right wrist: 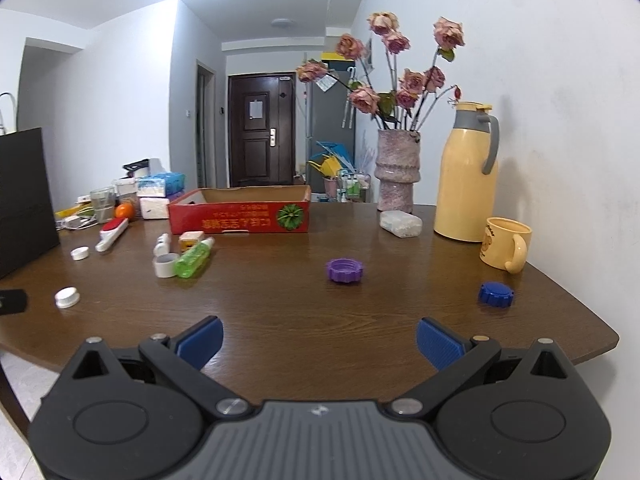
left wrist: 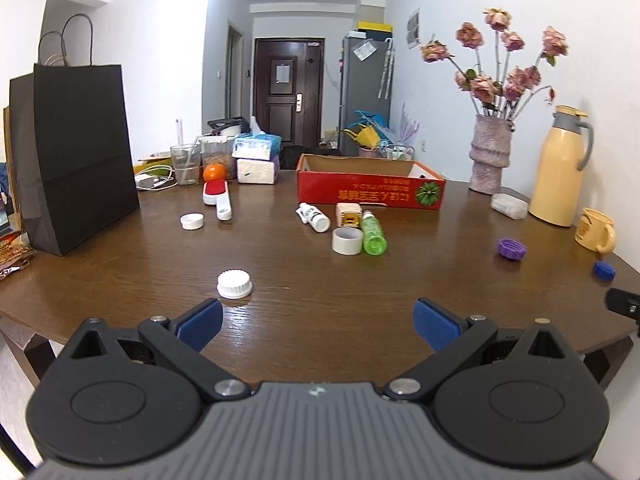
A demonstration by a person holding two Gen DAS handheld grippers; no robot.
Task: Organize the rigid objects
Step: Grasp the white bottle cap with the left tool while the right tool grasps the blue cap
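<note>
Small rigid items lie scattered on a brown wooden table [left wrist: 288, 280]. A white ribbed cap [left wrist: 234, 284] sits just beyond my left gripper [left wrist: 318, 326], which is open and holds nothing. Farther off lie a tape roll [left wrist: 347, 241], a green bottle [left wrist: 373, 233], a white bottle [left wrist: 313, 217] and a beige block [left wrist: 349, 214], in front of an open red cardboard box [left wrist: 370, 192]. In the right wrist view a purple cap [right wrist: 344, 270] and a blue cap [right wrist: 496, 294] lie ahead of my open, empty right gripper [right wrist: 320, 342].
A black paper bag [left wrist: 76, 148] stands at the left, with a red-white brush [left wrist: 216, 196] and another white cap [left wrist: 192, 221] nearby. A vase of flowers [right wrist: 398, 168], a yellow thermos [right wrist: 466, 176] and a yellow mug [right wrist: 505, 243] line the right wall. Tissue packs, a glass and an orange sit at the back.
</note>
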